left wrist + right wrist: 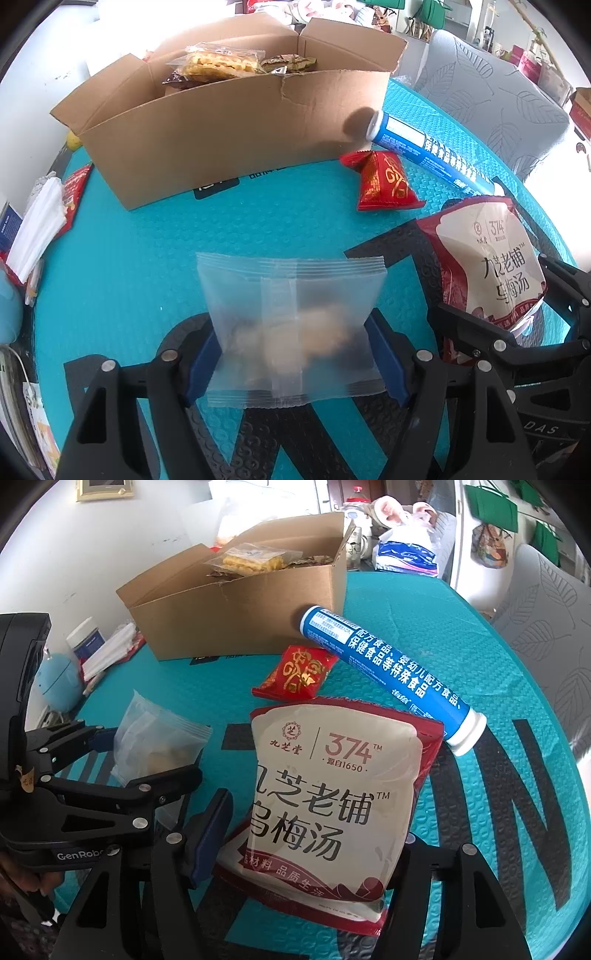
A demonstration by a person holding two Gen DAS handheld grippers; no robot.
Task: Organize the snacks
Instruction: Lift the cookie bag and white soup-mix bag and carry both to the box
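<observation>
We see the left gripper [295, 354] clamping a clear packet [291, 325], in front of the cardboard box [221, 140]. The right gripper [310, 856], jaws half-wide, brackets a white-and-red pouch [325, 797]; whether its pads press we cannot tell.

Pouch [325, 805]: "374"; tongs [79, 854]: "GenRobo".

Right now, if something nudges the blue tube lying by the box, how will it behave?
The blue tube is a smooth cylinder lying on its side, so it will probably roll. One end rests near the cardboard box, which may block it that way. It looks rigid, so it is unlikely to flex under a claw.
</observation>
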